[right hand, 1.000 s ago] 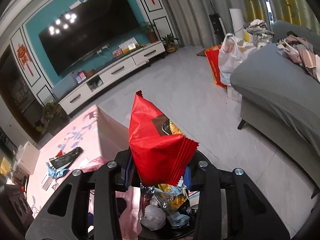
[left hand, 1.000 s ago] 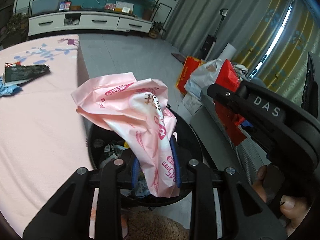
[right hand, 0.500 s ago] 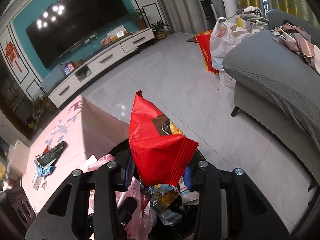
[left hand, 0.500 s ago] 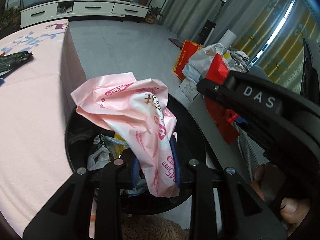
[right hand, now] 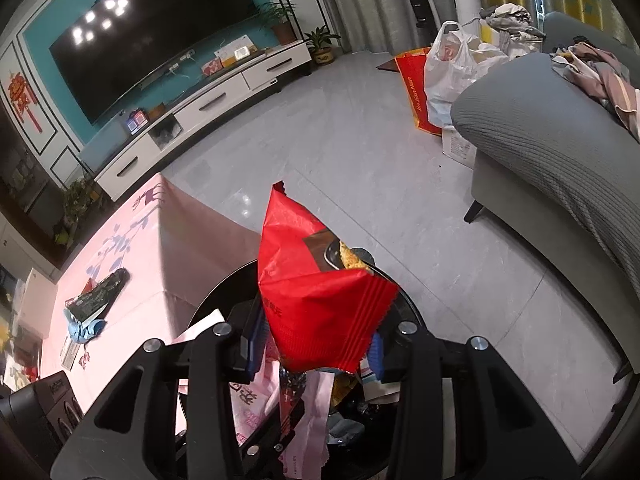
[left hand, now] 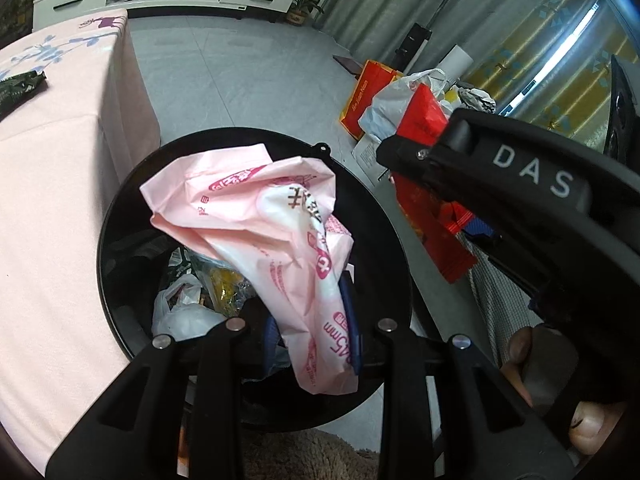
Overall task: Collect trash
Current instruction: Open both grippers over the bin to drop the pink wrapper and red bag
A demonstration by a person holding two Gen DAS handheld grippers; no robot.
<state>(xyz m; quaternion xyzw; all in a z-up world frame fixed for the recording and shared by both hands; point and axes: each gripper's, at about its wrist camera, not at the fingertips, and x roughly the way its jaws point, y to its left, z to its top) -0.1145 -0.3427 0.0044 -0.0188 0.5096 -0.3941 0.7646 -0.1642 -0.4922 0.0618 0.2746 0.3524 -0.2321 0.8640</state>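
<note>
Holding both pieces over the black bin (left hand: pixel 120 216), my left claw (left hand: pixel 312 336) clamped on the pink wrapper (left hand: pixel 260 216) and my right claw (right hand: pixel 316 344) on the red snack bag (right hand: pixel 320 300), I judge releasing both comes next.

— What sits between the blue pads of the left gripper (left hand: pixel 313 334)?
— A crumpled pink wrapper (left hand: pixel 264 236), pinched at its lower end, held over the round black bin (left hand: pixel 384 216) at centre frame.
— And at the right?
— The right gripper's black body, a red packet (left hand: pixel 428 192) clamped in it; the pink-clothed table (left hand: pixel 52 160) fills the left.
</note>
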